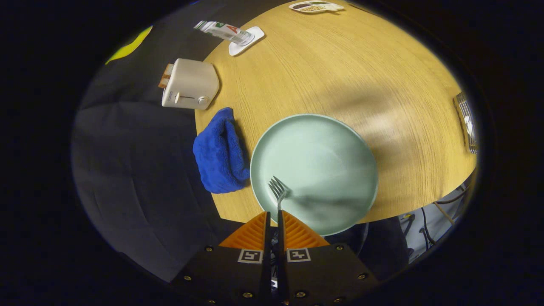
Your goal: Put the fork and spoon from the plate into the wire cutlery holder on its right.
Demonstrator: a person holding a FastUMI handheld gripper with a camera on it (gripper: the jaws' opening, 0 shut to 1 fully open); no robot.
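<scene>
The claw (274, 219) is pinched nearly closed on the fork (278, 193), handle between the orange fingers, tines poking out over the near side of the pale green plate (340, 140). Fork's lifted, so this looks like the carry step. Next: swing right across the desk (323, 68) to the wire cutlery holder (466, 123) at the far right edge, then drop it in.

- The gripper (273, 221) has its orange fingers (297, 233) pressed on the handle of the fork (278, 191), tines out over the plate (314, 170)
- Blue towel (221, 153) just left of the plate
- Wire cutlery holder (466, 123) well right of the plate
</scene>
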